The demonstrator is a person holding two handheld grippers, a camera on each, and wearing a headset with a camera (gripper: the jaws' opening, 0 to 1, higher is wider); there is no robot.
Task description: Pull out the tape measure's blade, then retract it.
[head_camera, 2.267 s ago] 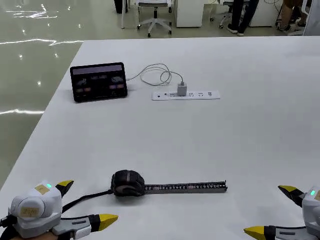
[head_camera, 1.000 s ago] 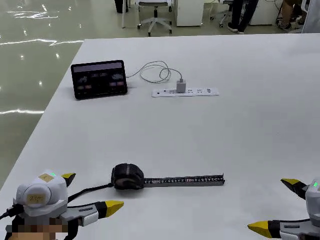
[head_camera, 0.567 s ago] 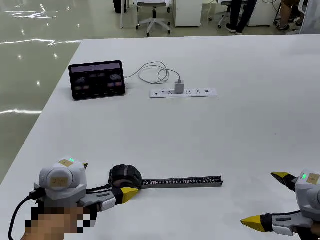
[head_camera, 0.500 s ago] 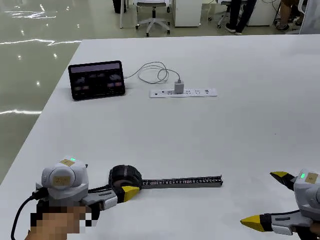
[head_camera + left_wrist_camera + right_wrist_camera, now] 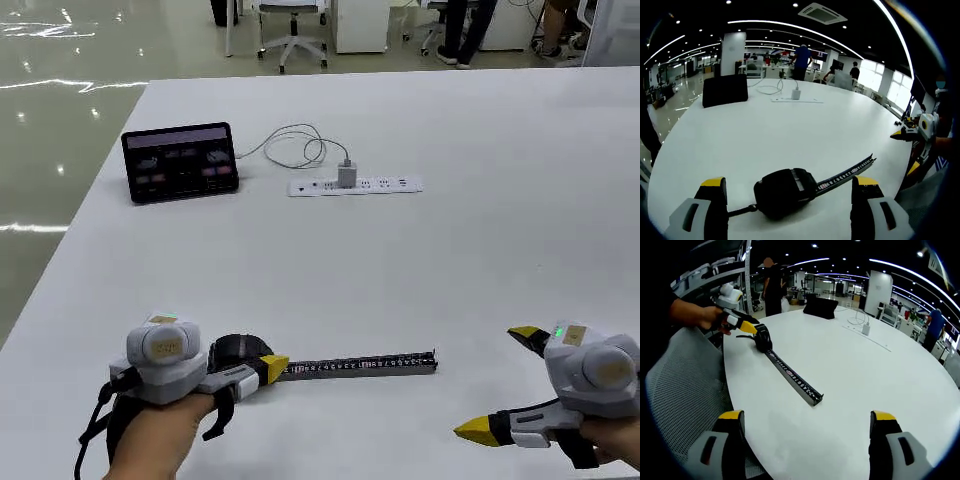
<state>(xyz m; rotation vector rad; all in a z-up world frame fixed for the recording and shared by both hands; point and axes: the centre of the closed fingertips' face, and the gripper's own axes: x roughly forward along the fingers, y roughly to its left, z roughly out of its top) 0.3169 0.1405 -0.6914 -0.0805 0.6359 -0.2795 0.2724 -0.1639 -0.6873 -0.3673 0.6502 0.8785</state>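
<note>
- Black tape measure case point(image 5: 236, 352) sits on the white table point(image 5: 450, 260) near its front edge, towards the person's left
- Its blade point(image 5: 360, 365) is drawn out and lies straight along the tabletop, running from the case towards the person's right
- The end hook point(image 5: 816, 400) rests on the table at the far tip of the blade
- A thin black cord point(image 5: 741, 211) trails from the back of the case towards the left gripper's body
- The left gripper point(image 5: 789, 182) has its yellow-tipped jaws spread wide, one on each side of the case; in the left gripper view a gap shows between each jaw and the case, so nothing is clamped
- The right gripper point(image 5: 497, 382) is held low over the table at the person's right, jaws wide apart and empty
- In the right gripper view the end hook lies ahead of that gripper and apart from both jaws
- Farther back on the table a dark tablet point(image 5: 180, 162) stands propped up, with a white power strip point(image 5: 385, 186) to its right
- A charger point(image 5: 347, 176) is plugged into the strip, and its white cable point(image 5: 290, 148) loops across to the tablet
</note>
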